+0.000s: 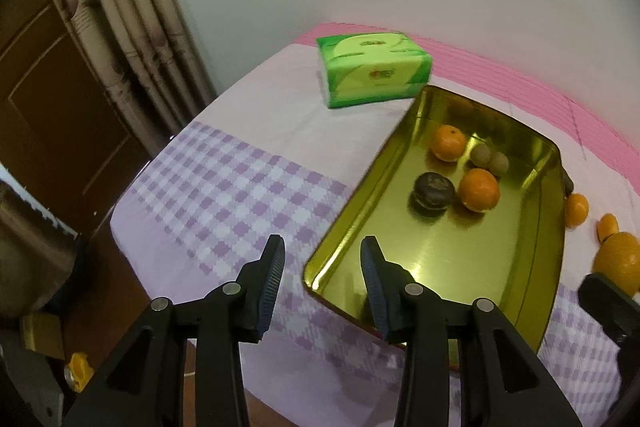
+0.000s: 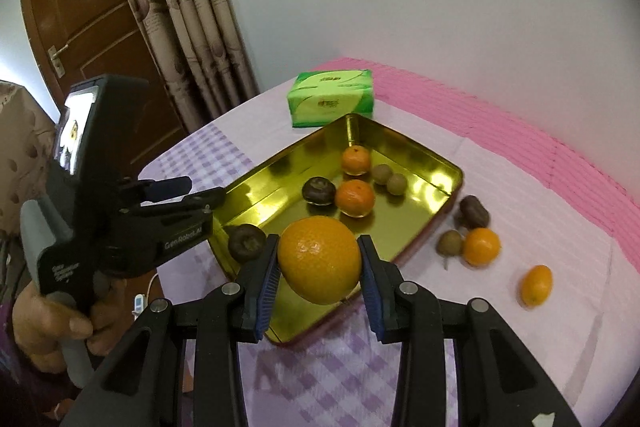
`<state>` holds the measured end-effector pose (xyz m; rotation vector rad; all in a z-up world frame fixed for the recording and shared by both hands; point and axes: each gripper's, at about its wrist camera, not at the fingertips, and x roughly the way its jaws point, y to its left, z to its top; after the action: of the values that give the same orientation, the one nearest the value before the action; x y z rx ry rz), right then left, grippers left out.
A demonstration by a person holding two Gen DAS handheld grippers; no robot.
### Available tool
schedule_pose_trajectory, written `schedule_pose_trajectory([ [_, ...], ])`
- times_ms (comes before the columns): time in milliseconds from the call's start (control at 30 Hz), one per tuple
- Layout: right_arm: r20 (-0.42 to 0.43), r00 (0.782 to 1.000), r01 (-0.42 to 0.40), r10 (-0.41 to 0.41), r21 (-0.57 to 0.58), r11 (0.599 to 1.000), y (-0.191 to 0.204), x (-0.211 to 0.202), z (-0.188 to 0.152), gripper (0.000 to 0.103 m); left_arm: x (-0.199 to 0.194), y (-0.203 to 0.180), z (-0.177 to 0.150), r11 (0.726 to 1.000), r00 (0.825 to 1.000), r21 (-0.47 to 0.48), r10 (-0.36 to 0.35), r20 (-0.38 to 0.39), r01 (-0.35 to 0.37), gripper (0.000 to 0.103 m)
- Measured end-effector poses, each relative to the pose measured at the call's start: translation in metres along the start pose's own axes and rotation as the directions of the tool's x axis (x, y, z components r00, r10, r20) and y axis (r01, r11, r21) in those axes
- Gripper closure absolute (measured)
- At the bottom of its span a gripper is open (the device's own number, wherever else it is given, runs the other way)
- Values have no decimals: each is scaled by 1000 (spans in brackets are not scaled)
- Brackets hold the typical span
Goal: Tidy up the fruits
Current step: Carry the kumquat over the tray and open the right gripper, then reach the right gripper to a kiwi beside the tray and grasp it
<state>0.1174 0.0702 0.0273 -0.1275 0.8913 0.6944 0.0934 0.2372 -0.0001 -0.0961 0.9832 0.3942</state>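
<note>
My right gripper [image 2: 320, 247] is shut on a large orange [image 2: 320, 259], held just above the near edge of a gold metal tray [image 2: 280, 157]. That orange [image 1: 618, 259] also shows at the right edge of the left wrist view. Two small oranges [image 2: 355, 198], a dark round fruit [image 2: 319, 190] and two small brownish fruits [image 2: 382, 173] lie in the tray. Another dark fruit [image 2: 246, 243] sits at its near left corner, by the tips of my left gripper [image 2: 206, 188]. My left gripper [image 1: 323, 283] is open and empty over that corner of the tray [image 1: 372, 167].
A green tissue pack [image 2: 332, 99] lies beyond the tray. On the cloth to the tray's right are a dark fruit [image 2: 474, 213], a brownish fruit [image 2: 450, 242], a small orange [image 2: 482, 246] and an oval orange fruit [image 2: 536, 285]. A person's hand [image 2: 52, 323] holds the left gripper. The table edge, a curtain and a door are on the left.
</note>
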Motion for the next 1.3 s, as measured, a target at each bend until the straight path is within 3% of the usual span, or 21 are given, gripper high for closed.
schedule_pose_trajectory([
  [333, -67, 997, -23, 22, -1, 1000, 6, 46, 17, 68, 2, 44, 7, 981, 995, -172, 95, 4, -93, 61],
  [967, -179, 983, -46, 44, -9, 999, 29, 119, 26, 67, 1, 28, 6, 992, 998, -108, 68, 11, -67, 54],
  [1167, -74, 994, -79, 82, 37, 996, 13, 91, 35, 63, 0, 25, 6, 993, 998, -98, 63, 7, -62, 53],
  [1300, -13, 1000, 18, -17, 33, 999, -30, 49, 28, 63, -1, 23, 5, 994, 998, -96, 60, 8, -58, 50],
])
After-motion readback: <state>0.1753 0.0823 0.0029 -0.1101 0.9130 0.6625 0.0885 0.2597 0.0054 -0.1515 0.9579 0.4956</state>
